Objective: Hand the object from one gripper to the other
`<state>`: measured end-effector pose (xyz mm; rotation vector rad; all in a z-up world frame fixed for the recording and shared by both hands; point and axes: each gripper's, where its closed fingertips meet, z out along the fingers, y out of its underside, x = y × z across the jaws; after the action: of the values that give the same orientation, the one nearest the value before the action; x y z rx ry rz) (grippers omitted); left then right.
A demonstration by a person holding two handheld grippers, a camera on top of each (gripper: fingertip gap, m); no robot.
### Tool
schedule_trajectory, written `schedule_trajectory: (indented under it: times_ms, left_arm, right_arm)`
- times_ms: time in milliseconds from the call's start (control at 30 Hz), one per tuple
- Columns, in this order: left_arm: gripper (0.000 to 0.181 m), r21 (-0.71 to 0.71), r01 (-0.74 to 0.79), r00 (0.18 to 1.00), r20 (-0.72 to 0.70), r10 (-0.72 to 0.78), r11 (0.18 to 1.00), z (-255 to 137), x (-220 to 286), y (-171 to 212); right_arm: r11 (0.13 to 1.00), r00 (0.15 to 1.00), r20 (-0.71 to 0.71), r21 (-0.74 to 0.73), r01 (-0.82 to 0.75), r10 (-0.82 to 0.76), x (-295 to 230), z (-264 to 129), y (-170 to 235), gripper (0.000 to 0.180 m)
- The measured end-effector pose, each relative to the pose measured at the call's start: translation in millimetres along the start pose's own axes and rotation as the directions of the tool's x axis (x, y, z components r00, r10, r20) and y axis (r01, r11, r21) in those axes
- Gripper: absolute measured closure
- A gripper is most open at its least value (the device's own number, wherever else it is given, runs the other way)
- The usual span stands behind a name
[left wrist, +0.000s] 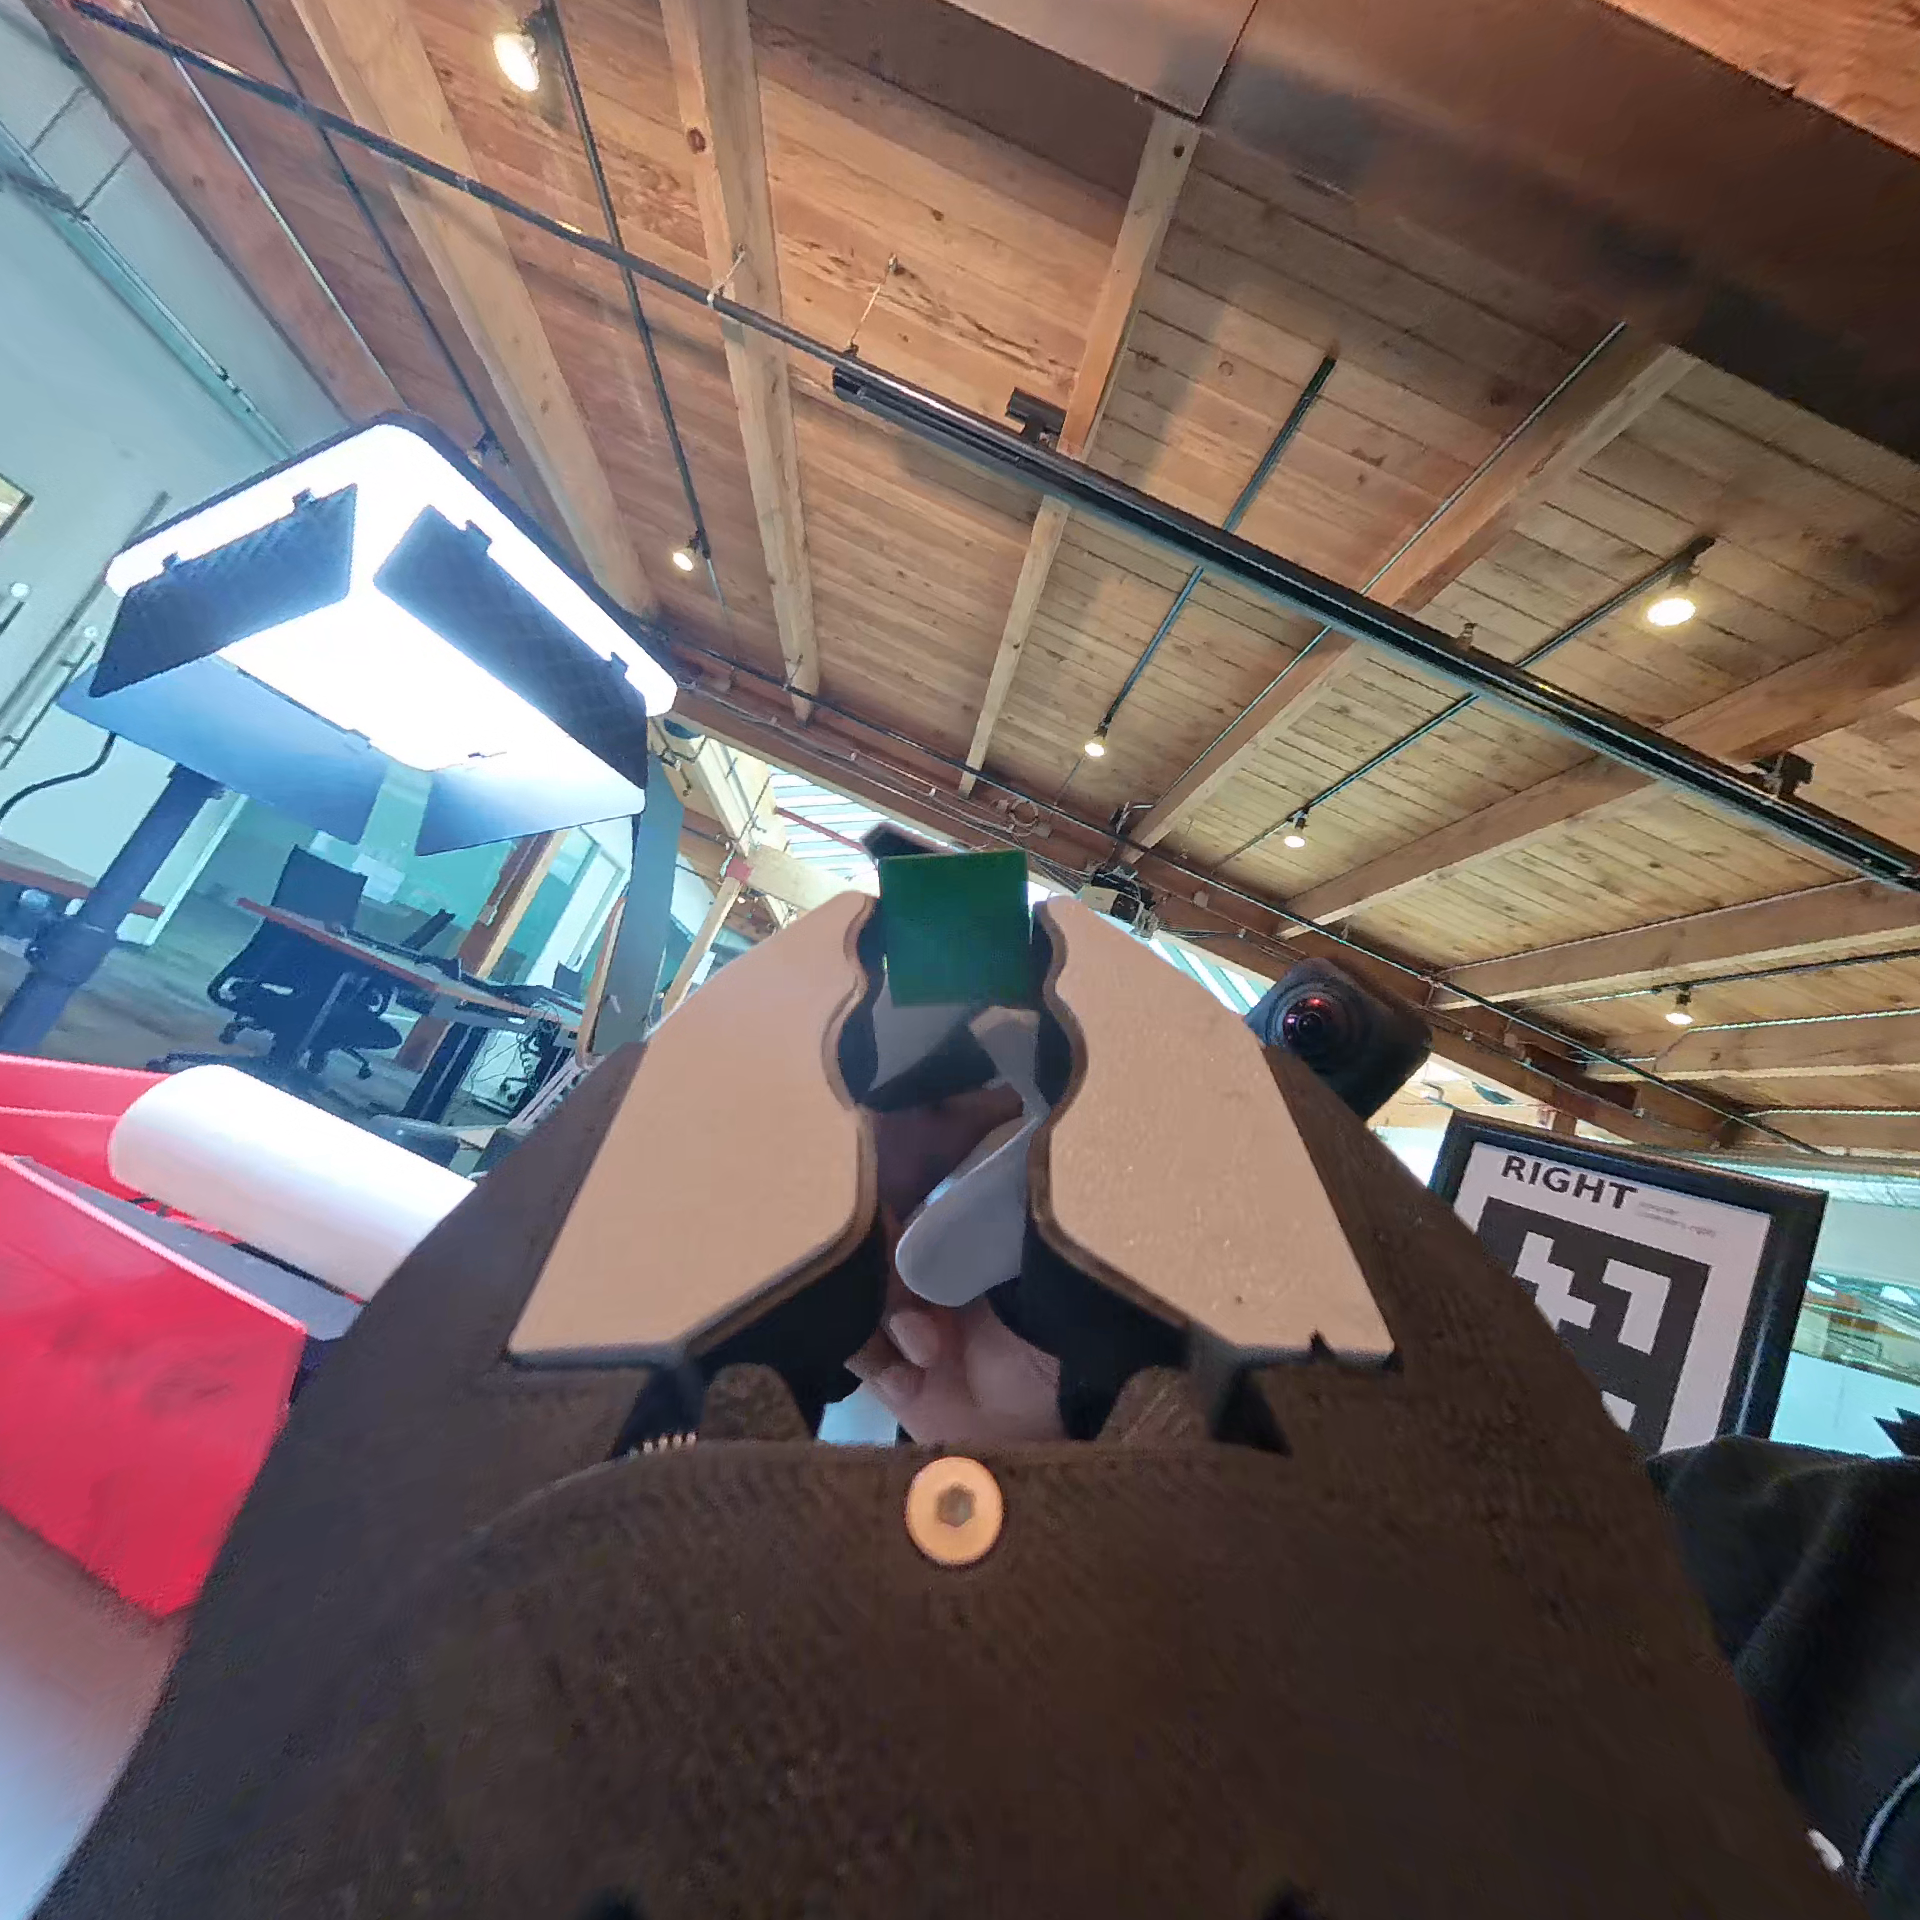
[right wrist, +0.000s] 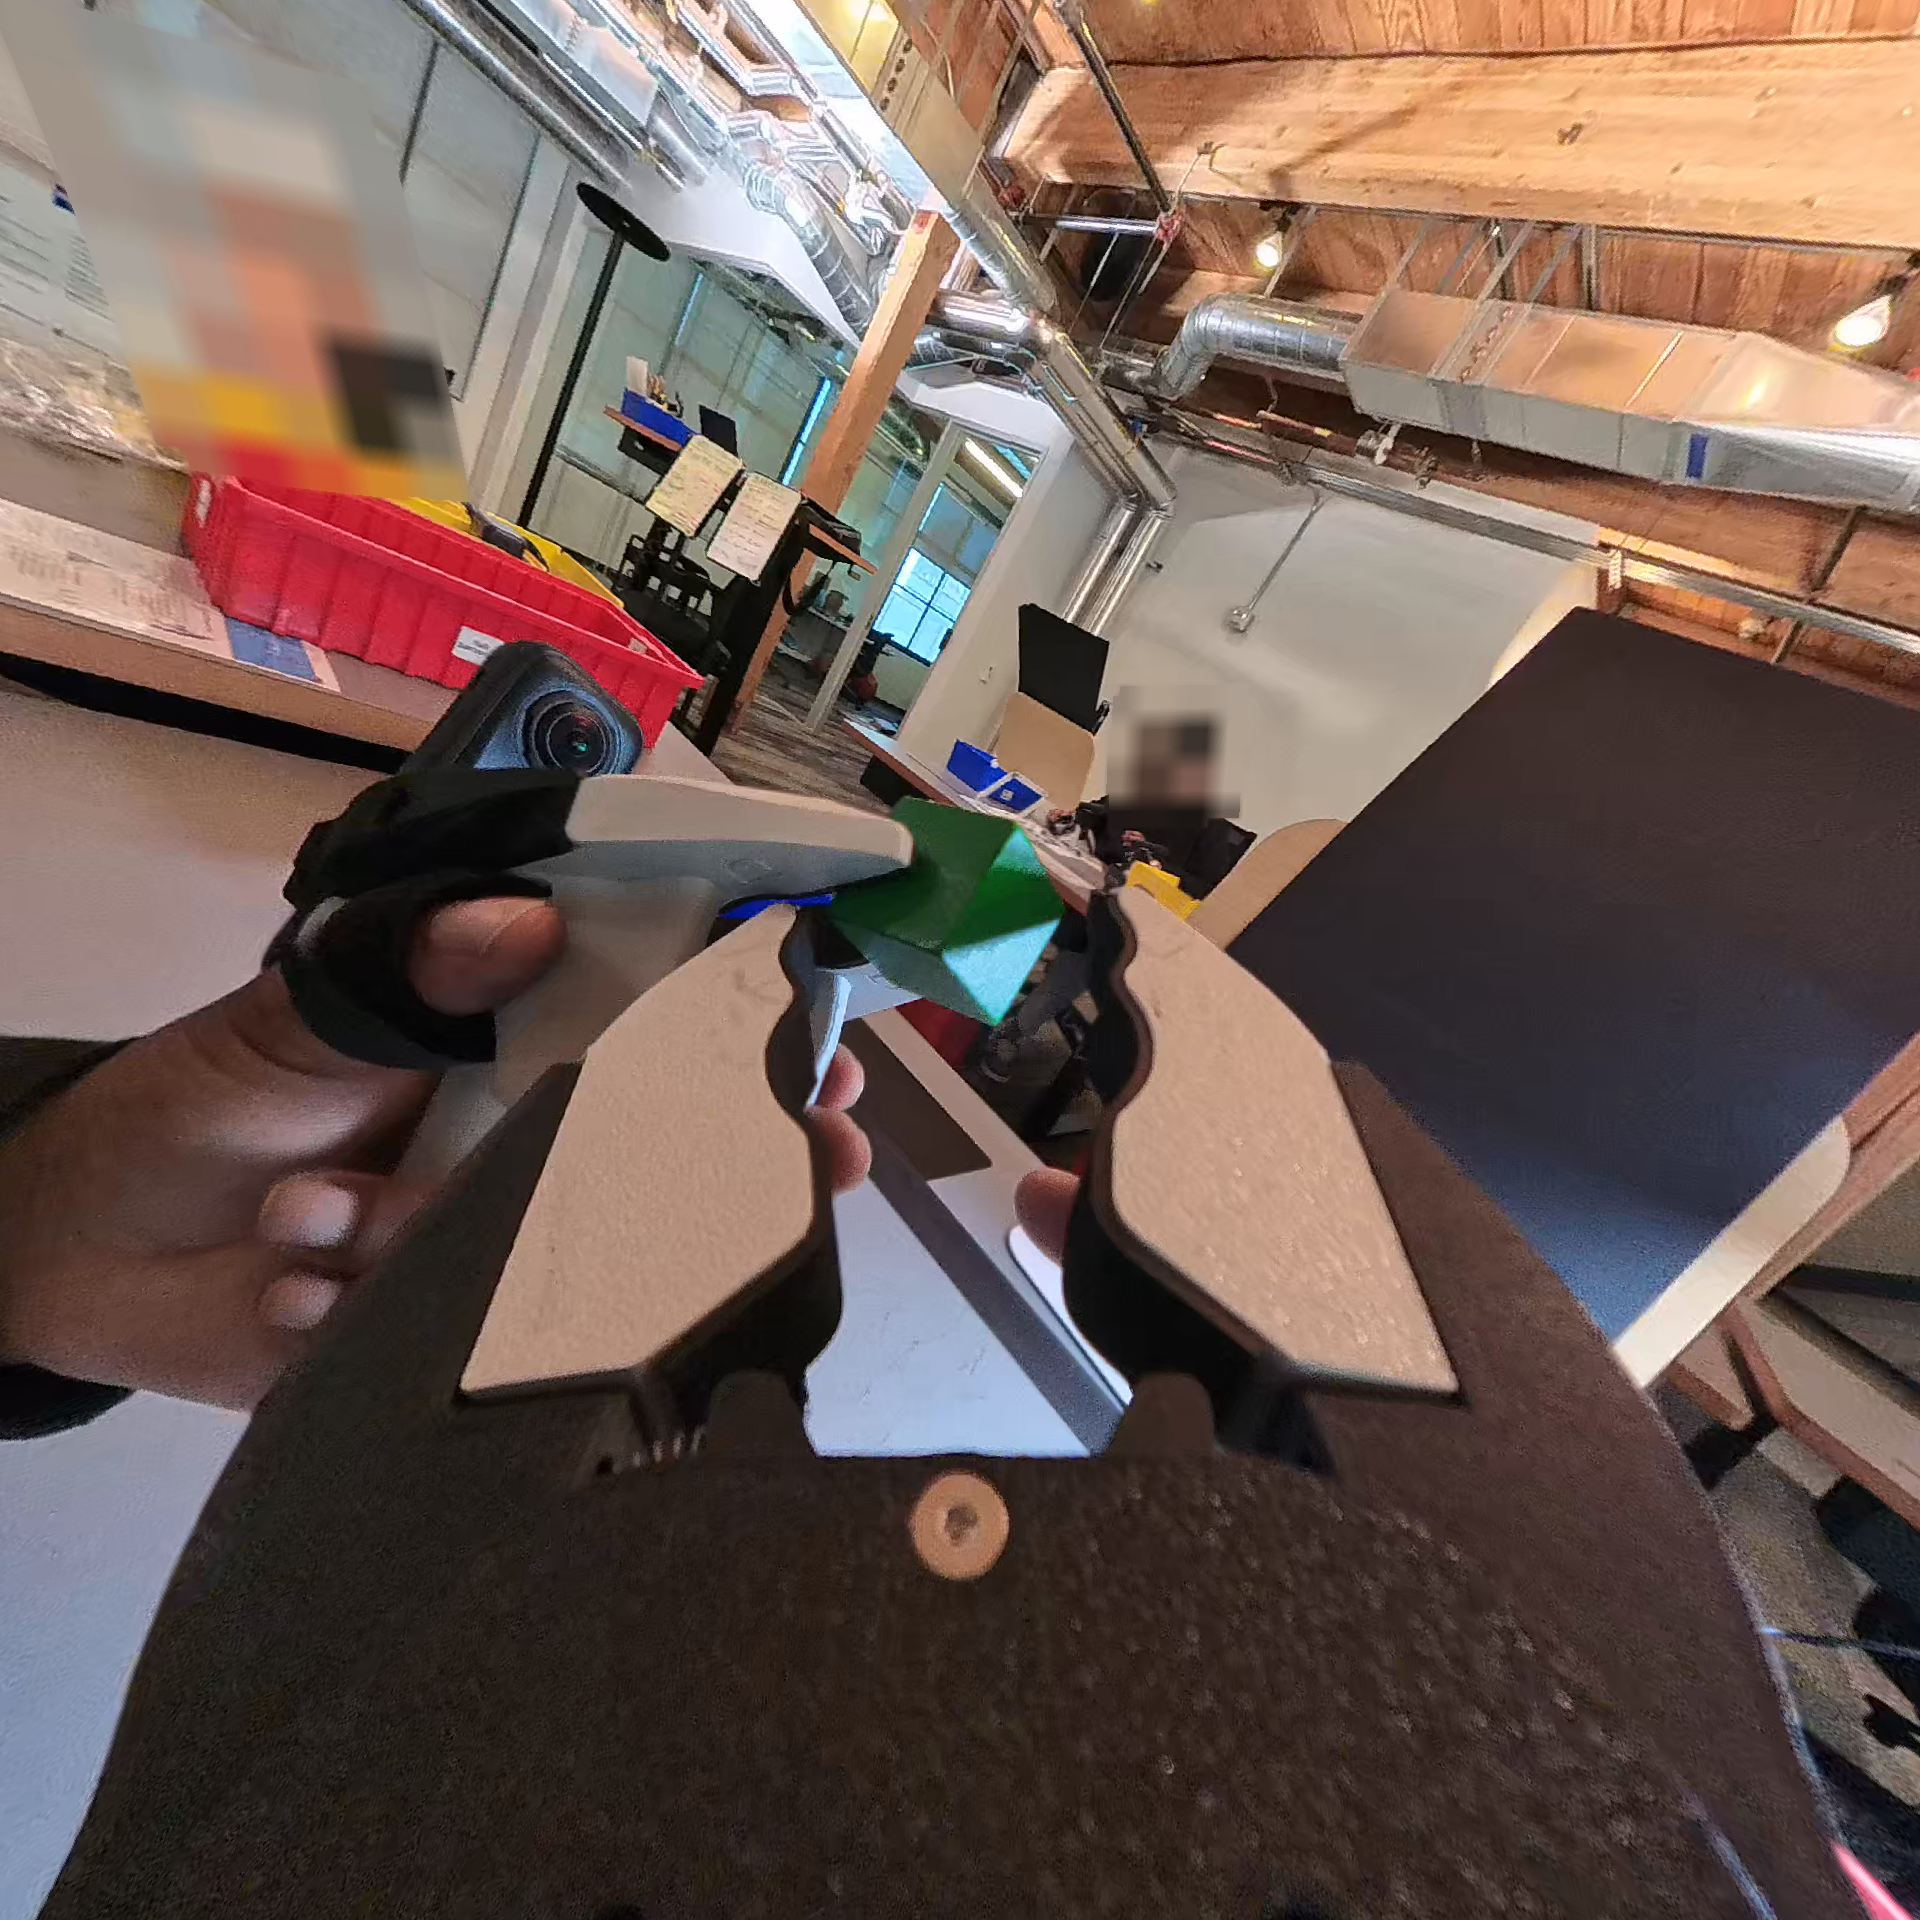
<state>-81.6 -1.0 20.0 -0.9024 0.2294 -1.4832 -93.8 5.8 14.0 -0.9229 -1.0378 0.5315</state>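
Two grippers meet in mid-air over one green block [right wrist: 951, 920]; the handover is midway, not finished.

Left gripper [left wrist: 954, 920] is mine and closed on the block, pinching it at my fingertips so most of it stands clear for the other to take; seen from the right wrist, my grey fingers [right wrist: 727, 831] come in from the side, tilted up toward the wooden ceiling [left wrist: 1143, 312]. Right gripper [right wrist: 951, 935] is mine too; its jaws stand wide apart, one each side of the block, touching nothing I can see. I judge it must close before my left lets go, else the block drops.
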Motion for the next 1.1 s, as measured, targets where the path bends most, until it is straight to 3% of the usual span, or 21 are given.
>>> schedule_trajectory:
  times_ms: [400, 1100]
  left_arm:
    - [0.155, 0.006, 0.017, 0.994, -0.109, -0.017, 1.000, -4, 11, -2]
    - [0.155, -0.007, 0.047, 0.990, -0.129, -0.047, 0.999, -3, 12, 0]
  right_arm:
    - [0.998, 0.995, 0.087, 0.026, -0.051, 0.049, -7, -3, -9, 0.129]
    - [0.998, 0.993, 0.113, 0.037, -0.041, 0.037, -9, -6, -11, 0.137]
